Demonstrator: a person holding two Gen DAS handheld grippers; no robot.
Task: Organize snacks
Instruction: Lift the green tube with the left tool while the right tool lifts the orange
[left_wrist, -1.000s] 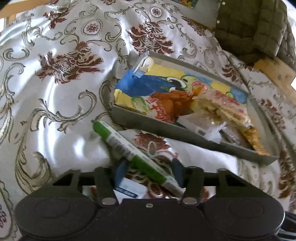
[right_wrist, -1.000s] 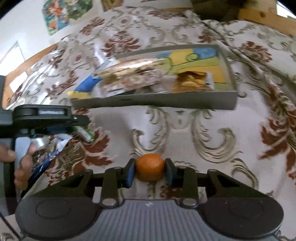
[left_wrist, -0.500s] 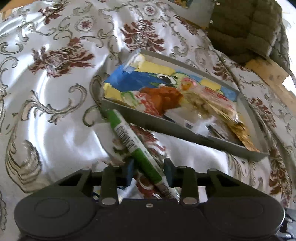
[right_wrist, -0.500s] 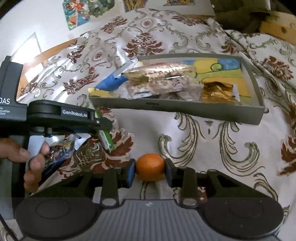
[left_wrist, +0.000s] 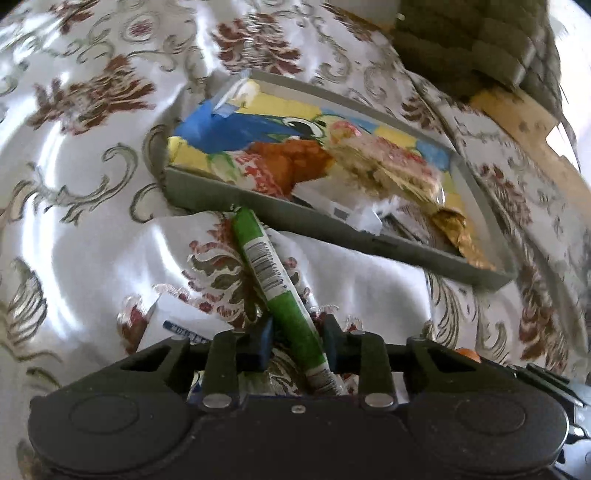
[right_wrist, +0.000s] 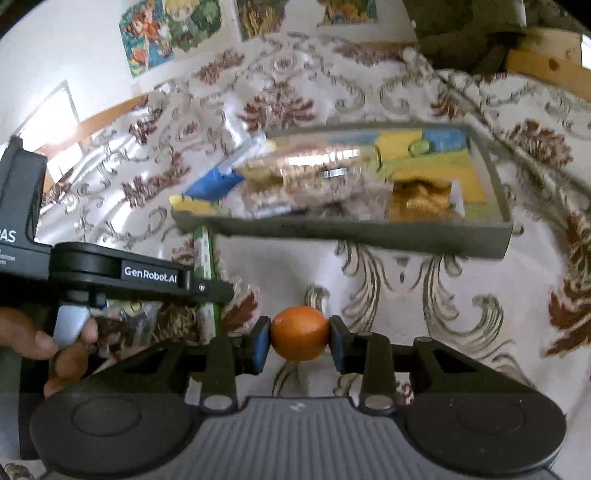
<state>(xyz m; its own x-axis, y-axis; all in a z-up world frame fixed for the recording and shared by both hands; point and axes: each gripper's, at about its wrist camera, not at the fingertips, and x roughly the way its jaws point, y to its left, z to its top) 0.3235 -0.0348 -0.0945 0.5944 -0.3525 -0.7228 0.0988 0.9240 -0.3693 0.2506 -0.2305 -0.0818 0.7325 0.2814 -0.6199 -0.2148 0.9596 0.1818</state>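
My left gripper (left_wrist: 297, 341) is shut on a long green and white snack stick (left_wrist: 273, 284), whose far tip touches the near wall of the grey tray (left_wrist: 332, 225). The tray holds several snack packets on a colourful picture base. My right gripper (right_wrist: 299, 339) is shut on a small orange (right_wrist: 299, 334), held above the cloth in front of the tray (right_wrist: 369, 236). The left gripper body (right_wrist: 110, 273) and the stick (right_wrist: 207, 266) show at the left of the right wrist view.
A patterned white, brown and gold cloth (left_wrist: 92, 184) covers the surface. A blue-labelled packet (left_wrist: 184, 332) lies under the left gripper. A dark quilted jacket (left_wrist: 480, 40) sits behind the tray. Posters (right_wrist: 170, 33) hang on the far wall.
The left gripper has closed on the green stick and swung it toward the tray's near wall. The right gripper has carried the orange closer to the tray.
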